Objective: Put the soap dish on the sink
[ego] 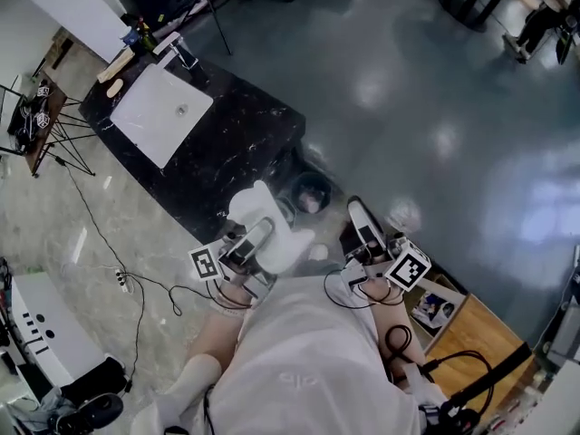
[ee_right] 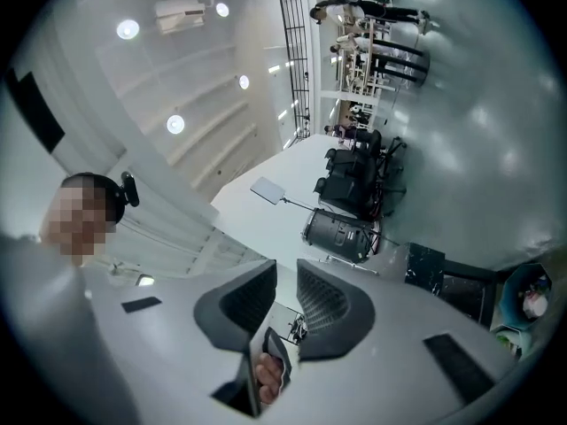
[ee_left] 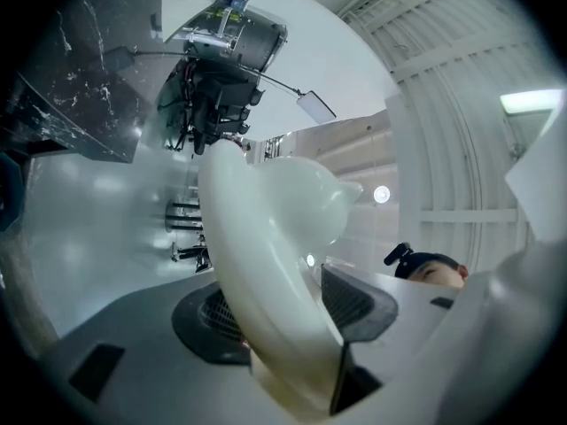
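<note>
A white, curved soap dish (ego: pixel 283 243) (ee_left: pixel 266 255) is gripped in my left gripper (ego: pixel 257 236) (ee_left: pixel 288 312), whose pads press on its rim, and it is carried in the air close to the person's body. The dish fills the middle of the left gripper view. The white sink basin (ego: pixel 161 114) is set in a black marble counter (ego: pixel 240 143) further off at the upper left, with a tap (ego: pixel 181 54) at its far edge. My right gripper (ego: pixel 361 217) (ee_right: pixel 283 301) is held up beside the left one, with its jaws together and nothing between them.
A round bin (ego: pixel 311 194) stands on the floor by the counter's near corner. Bottles (ego: pixel 140 33) stand at the counter's far end. Cables (ego: pixel 127 279) trail over the floor at the left, near a tripod stand (ego: pixel 41 120). A wooden box (ego: pixel 453 320) is at the lower right.
</note>
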`<move>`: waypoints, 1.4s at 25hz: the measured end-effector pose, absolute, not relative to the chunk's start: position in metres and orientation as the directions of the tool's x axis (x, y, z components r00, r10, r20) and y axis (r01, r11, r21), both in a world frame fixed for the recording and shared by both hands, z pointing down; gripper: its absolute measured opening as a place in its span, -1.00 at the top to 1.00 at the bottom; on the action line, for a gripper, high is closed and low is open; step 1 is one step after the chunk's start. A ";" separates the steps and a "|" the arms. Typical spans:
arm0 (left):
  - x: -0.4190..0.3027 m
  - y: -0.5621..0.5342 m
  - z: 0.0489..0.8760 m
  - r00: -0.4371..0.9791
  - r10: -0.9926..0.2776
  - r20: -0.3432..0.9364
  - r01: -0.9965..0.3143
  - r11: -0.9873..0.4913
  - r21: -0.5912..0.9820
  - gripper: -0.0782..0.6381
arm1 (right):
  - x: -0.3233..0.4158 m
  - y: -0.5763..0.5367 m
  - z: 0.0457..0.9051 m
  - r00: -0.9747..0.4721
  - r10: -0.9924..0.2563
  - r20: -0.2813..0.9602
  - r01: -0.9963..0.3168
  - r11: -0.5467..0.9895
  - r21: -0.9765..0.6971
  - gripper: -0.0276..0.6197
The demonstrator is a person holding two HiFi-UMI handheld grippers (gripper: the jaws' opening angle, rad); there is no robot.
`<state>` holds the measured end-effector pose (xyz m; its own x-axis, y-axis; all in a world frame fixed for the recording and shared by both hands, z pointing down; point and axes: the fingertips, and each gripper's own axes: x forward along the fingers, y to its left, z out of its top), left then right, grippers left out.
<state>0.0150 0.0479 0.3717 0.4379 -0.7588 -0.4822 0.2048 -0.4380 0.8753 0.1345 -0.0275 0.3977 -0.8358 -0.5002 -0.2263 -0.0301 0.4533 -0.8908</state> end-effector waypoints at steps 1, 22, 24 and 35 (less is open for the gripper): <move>0.013 0.043 0.373 0.420 -0.772 -0.477 0.193 -0.437 0.878 0.09 | 0.132 -0.034 0.397 -0.847 -0.481 -0.225 -0.021 0.454 -0.891 0.67; -0.058 0.071 0.398 0.088 -0.941 -0.327 0.004 -0.328 0.945 0.09 | 0.028 -0.045 0.423 -0.957 -0.171 -0.234 0.169 0.328 -0.929 0.67; -0.065 0.075 0.402 0.071 -0.945 -0.319 0.002 -0.319 0.948 0.09 | 0.019 -0.042 0.423 -0.960 -0.154 -0.235 0.176 0.321 -0.930 0.67; -0.109 0.076 0.431 -0.016 -0.966 -0.258 0.049 -0.259 0.965 0.09 | -0.016 -0.040 0.444 -0.976 -0.118 -0.185 0.144 0.297 -0.944 0.67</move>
